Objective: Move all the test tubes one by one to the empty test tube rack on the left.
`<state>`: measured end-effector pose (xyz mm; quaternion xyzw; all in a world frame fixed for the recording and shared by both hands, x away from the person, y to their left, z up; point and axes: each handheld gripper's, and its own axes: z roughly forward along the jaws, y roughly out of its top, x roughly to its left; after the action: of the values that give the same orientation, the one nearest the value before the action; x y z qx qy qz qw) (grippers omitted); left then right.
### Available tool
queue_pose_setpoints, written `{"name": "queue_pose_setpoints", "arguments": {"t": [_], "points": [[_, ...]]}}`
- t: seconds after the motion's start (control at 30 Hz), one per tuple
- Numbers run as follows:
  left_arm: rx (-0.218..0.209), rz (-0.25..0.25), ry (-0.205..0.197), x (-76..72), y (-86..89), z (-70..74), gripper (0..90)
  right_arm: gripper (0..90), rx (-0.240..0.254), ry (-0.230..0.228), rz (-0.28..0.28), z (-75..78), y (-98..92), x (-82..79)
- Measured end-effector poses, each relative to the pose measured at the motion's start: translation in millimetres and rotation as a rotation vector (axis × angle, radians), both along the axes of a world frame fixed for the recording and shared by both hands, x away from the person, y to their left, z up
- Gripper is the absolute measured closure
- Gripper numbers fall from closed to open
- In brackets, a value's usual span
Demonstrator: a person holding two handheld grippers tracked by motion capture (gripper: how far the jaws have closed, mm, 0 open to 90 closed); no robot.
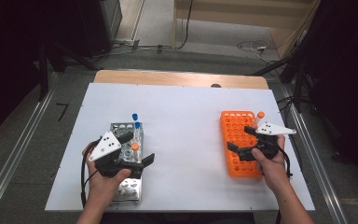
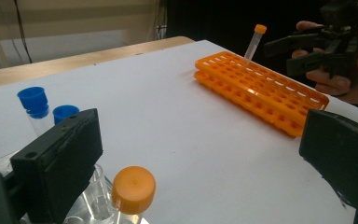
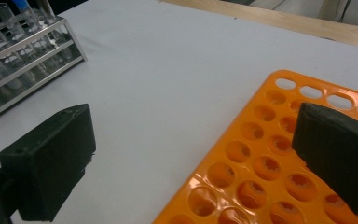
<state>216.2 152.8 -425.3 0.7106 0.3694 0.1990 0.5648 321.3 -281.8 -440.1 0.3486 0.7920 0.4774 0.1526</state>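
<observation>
My left gripper [image 1: 139, 148] [image 2: 200, 158] stands wide open over the metal tube rack [image 1: 119, 126]. An orange-capped tube [image 1: 134, 146] [image 2: 133, 189] stands upright in that rack between the jaws, close to one pad and apart from the other. Two blue-capped tubes [image 1: 134, 116] [image 2: 32, 100] stand at the rack's far end. My right gripper [image 1: 239, 138] [image 3: 191, 158] is open and empty over the near left part of the orange rack [image 1: 233, 122] [image 3: 261, 168]. One orange-capped tube [image 1: 260, 115] [image 2: 256, 39] leans in the orange rack's far right corner.
Both racks rest on a white sheet [image 1: 182, 121] over a wooden table. Between them lies a broad stretch of bare sheet. The metal rack [image 3: 23, 51] holds several clear tubes. Cables lie on the floor beyond the table.
</observation>
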Motion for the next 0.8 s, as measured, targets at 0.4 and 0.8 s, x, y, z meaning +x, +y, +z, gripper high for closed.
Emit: {"name": "queue_pose_setpoints", "arguments": {"t": [0.4,0.8], "points": [[0.002,-0.002,-0.001,-0.1,-3.7,-0.7,0.0,2.4,0.019,0.027,-0.096,-5.5,-34.6,14.7],[0.001,-0.018,0.000,0.4,-7.2,-1.4,0.0,22.1,-0.007,0.050,-0.265,-18.3,-47.7,42.6]]}}
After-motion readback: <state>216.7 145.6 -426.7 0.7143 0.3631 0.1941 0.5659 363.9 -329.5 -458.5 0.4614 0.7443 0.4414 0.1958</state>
